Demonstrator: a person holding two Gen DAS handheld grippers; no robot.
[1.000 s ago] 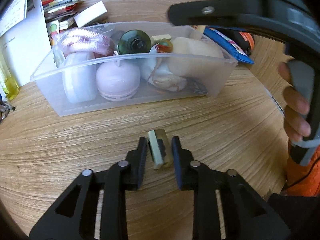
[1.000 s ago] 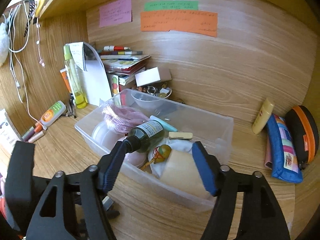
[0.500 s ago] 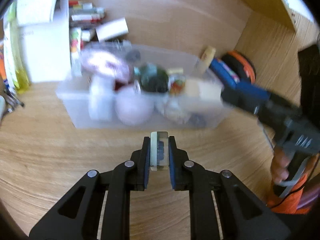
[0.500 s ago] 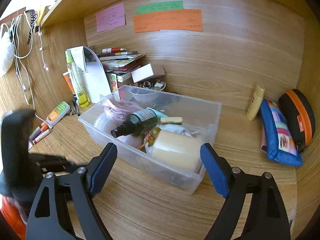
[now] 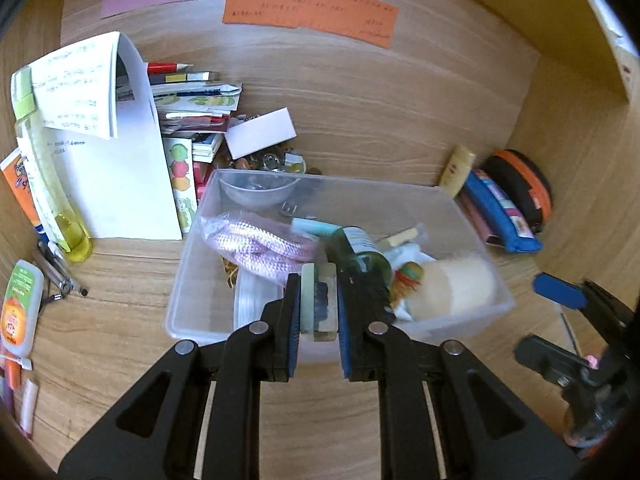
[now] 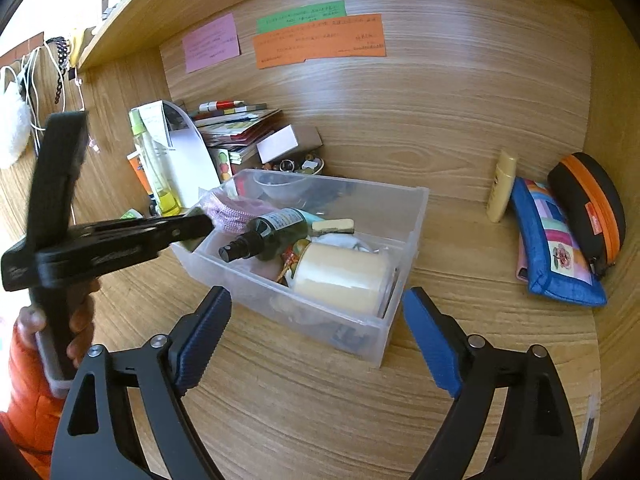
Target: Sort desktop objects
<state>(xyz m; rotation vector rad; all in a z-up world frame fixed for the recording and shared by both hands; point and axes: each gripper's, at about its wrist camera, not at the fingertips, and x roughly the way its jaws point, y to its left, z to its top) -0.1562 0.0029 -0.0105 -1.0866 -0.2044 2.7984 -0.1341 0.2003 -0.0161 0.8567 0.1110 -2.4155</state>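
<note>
My left gripper (image 5: 318, 292) is shut on a small pale block with a dark core (image 5: 318, 308). It holds the block in the air over the near rim of the clear plastic bin (image 5: 400, 191). The bin holds a green spray bottle (image 6: 276, 232), a cream roll (image 6: 340, 276), a bagged pink cord (image 5: 256, 244) and other small things. My right gripper (image 6: 316, 312) hovers in front of the bin's near right corner (image 6: 412, 220). Its jaws are opening and nothing is between its blue pads (image 6: 432, 344). In the right wrist view the left gripper (image 6: 188, 228) reaches in from the left.
A blue patchwork pouch (image 6: 552, 244), a black and orange case (image 6: 592, 208) and a cream tube (image 6: 502, 186) lie at the back right. Books and papers (image 5: 192, 96), a yellow bottle (image 5: 52, 196) and a glue bottle (image 5: 20, 308) crowd the left. A person's hand (image 6: 80, 320) holds the left tool.
The left gripper closed on the block lying on the desk and lifted it up toward the bin. The right gripper drew back from over the bin and its jaws spread wider.
</note>
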